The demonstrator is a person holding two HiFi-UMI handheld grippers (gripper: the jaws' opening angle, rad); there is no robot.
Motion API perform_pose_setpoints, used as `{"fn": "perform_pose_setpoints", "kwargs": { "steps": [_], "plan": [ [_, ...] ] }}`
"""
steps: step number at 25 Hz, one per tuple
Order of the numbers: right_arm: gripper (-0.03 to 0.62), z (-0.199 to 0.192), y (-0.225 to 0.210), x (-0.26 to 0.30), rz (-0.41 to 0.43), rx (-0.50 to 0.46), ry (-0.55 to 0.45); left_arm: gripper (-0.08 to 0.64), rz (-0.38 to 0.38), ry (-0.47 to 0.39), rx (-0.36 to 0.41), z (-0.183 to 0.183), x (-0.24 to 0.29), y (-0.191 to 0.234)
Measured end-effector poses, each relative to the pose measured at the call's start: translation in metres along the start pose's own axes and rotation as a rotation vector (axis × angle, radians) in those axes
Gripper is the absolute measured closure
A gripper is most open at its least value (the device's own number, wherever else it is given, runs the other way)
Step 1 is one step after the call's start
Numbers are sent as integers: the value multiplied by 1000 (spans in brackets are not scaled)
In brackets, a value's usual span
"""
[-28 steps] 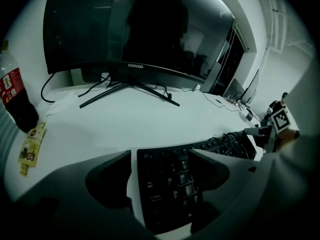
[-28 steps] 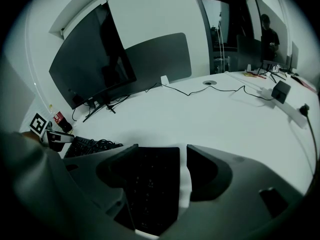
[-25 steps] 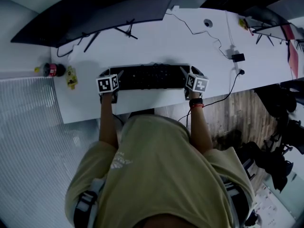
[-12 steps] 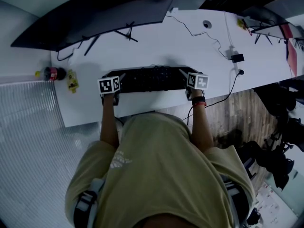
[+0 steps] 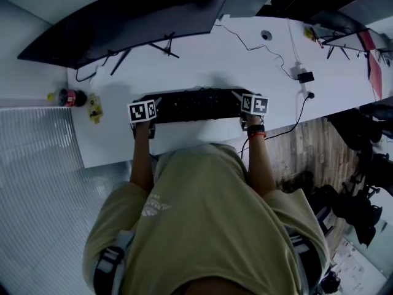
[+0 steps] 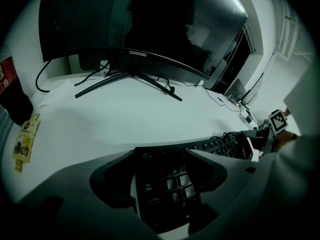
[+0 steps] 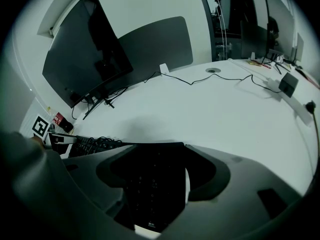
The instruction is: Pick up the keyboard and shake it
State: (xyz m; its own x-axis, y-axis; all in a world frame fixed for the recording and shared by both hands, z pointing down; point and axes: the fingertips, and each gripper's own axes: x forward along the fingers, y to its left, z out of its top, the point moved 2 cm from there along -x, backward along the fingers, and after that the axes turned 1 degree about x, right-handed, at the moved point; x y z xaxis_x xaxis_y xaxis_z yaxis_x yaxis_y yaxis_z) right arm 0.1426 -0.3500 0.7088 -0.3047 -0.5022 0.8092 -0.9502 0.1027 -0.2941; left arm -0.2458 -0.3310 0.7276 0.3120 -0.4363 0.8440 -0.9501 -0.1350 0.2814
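- In the head view the marker cubes cover both ends of the keyboard [image 5: 195, 105], and the person's shirt [image 5: 202, 220] hides part of the desk's near edge.
- The keyboard sits across the near part of the white desk [image 5: 202, 60], in front of the monitor [image 5: 123, 17]. No view shows whether its underside has left the surface.
- In the right gripper view the keys are too dark to read. The left gripper view shows a few pale keycaps.
- The left gripper [image 6: 162, 156] has its jaws wide, with the keyboard's left end between them. They have just been closing, yet a thin pale strip shows beside one jaw, so there is no firm grip.
- The right gripper [image 7: 156, 149] straddles the right end in the same way. Its jaws are spread, and a sliver of desk shows between the keyboard and one jaw.
- Compared with a second ago, the keyboard lies on the same stretch of desk and both cubes remain at its ends. The right cube now sits squarer to the camera.
- The keyboard is black, long and flat. The monitor is dark, curved and glossy, on thin splayed legs [image 5: 163, 42].
- A thin black cable [image 5: 270, 48] snakes across the desk to a small adapter [image 5: 305, 76].
- A bottle [image 5: 67, 97] and a yellow packet [image 5: 94, 107] lie at the desk's left end.
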Motion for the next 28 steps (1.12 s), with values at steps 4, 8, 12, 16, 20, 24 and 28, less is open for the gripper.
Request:
{"fn": "perform_pose_setpoints", "kwargs": {
  "steps": [4, 8, 12, 16, 20, 24, 28],
  "plan": [
    [288, 5, 5, -2, -11, -18, -12, 253, 7, -20, -10, 1, -5, 4],
    [288, 11, 11, -5, -16, -34, -22, 256, 12, -25, -16, 1, -8, 5],
    [288, 17, 13, -6, -19, -27, -27, 256, 26, -42, -4, 6, -14, 7],
    [288, 28, 22, -8, -21, -47, -55, 258, 40, -78, 9, 15, -21, 11],
    [290, 37, 28, -11, -25, -46, -85, 262, 63, -117, 37, 29, -31, 12],
    [290, 48, 35, -16, -8, -30, -122, 262, 82, -162, 75, 50, -40, 15],
    [290, 62, 44, -20, -9, -54, -154, 270, 89, -190, 72, 60, -42, 21]
  ]
}}
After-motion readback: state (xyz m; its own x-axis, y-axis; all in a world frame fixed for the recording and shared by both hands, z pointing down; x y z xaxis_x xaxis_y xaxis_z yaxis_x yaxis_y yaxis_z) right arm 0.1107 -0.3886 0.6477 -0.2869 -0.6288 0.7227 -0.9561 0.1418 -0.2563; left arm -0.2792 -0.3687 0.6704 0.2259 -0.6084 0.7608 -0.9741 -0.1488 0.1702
